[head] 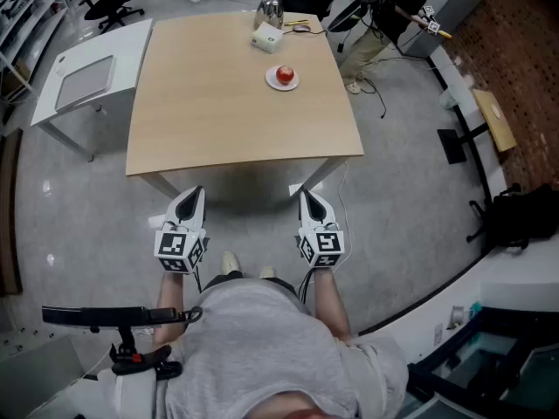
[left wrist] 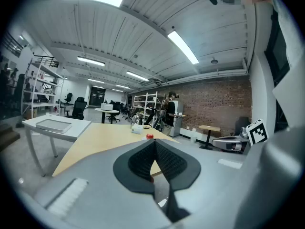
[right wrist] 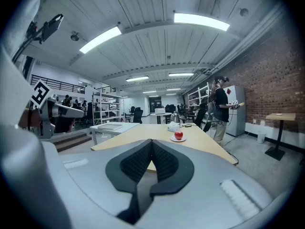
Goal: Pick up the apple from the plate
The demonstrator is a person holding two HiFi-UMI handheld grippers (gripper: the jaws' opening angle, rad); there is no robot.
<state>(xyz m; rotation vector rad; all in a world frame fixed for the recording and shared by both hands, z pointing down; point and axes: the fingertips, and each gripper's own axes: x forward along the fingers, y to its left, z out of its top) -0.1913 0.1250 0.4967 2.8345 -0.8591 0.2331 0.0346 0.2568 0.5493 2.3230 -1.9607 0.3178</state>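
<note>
A red apple rests on a small white plate toward the far right of the wooden table. The right gripper view shows the apple on its plate far ahead; the left gripper view shows the apple as a small red dot. My left gripper and right gripper hang over the floor just short of the table's near edge, both shut with nothing between the pads, well away from the apple.
A white box and a metal kettle stand at the table's far edge. A white side table adjoins on the left. A person stands beyond the far right corner. Cables and a table base lie on the floor at right.
</note>
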